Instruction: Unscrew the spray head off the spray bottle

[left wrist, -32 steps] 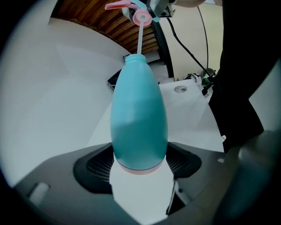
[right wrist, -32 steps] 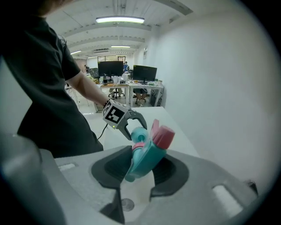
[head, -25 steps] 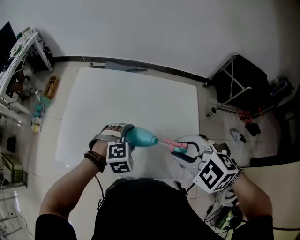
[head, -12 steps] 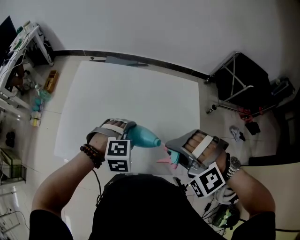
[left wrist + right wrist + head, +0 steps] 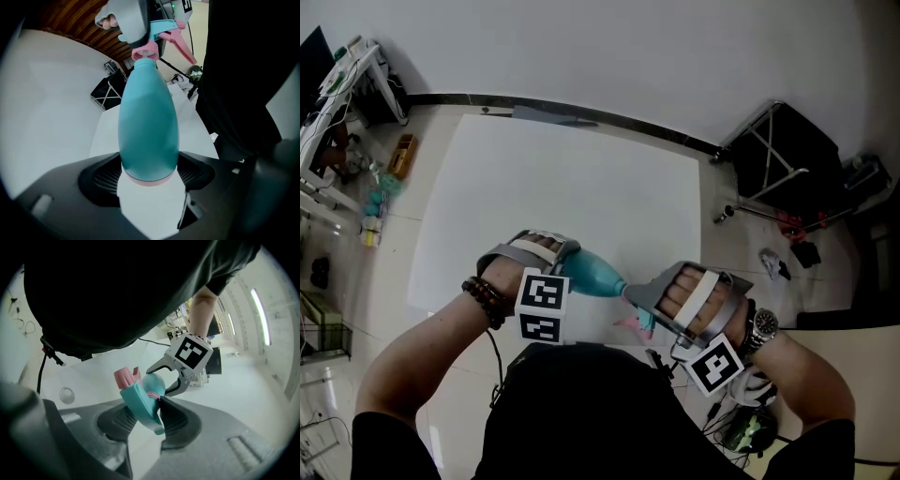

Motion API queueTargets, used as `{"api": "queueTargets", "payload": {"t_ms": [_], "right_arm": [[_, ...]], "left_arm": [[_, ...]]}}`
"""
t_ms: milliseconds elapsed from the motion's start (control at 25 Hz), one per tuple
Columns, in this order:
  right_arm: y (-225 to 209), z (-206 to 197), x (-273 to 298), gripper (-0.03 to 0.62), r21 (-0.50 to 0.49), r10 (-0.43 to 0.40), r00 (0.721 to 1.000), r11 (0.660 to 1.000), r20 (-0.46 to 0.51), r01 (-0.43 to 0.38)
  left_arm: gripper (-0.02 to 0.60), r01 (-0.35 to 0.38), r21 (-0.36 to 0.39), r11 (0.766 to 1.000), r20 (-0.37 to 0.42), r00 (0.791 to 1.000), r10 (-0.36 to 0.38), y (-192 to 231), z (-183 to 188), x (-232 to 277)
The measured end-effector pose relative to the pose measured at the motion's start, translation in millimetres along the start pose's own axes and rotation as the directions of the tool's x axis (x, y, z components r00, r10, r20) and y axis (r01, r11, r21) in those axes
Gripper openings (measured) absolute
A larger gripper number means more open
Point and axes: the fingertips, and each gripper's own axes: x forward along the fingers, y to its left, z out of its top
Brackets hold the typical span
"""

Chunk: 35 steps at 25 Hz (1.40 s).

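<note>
Nearest the viewer, a dark shirt (image 5: pixel 581 412) fills the lower edge of the head view, with both forearms reaching out from it; the left wrist carries a bead bracelet (image 5: pixel 490 302) and the right a wristwatch (image 5: pixel 761 325). Just beyond, the left gripper (image 5: pixel 565 265) and the right gripper (image 5: pixel 639 298) face one another across the teal spray bottle (image 5: pixel 595 275), which is held clear of the white desk (image 5: pixel 553 178) above its near edge, lying roughly level with its neck to the right. The left fingers (image 5: pixel 101 180) stand wide and press on both flanks of the bottle's base end. The right fingers (image 5: pixel 180 420) stand narrower and clamp the teal and pink spray head (image 5: pixel 138 399), whose pink trigger hangs toward the viewer. In the left gripper view the pink collar of the head sits against the bottle's neck; whether its thread is loosened cannot be told. Farther off, the desk lies bare over a tiled floor (image 5: pixel 727 253). At the far right stands a folded black frame (image 5: pixel 778 155); at the far left, a cluttered shelf (image 5: pixel 337 98).
</note>
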Motion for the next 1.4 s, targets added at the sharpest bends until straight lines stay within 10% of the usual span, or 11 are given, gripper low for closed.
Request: {"api": "queueTargets", "payload": {"t_ms": [520,1400], "right_arm": [[8,8,-5,0.118,-0.183,-0.029,0.999,0.982,0.032,0.034],[14,11,-6,0.118,-0.178,-0.017,0.998,0.984,0.063,0.028]], "left_arm": [[0.396,0.079,0.063,0.995,0.006,0.997,-0.080,-11,11,-5],[0.394,0.113,0.059,0.992,0.058,0.992,-0.116,-17,19,-8]]}}
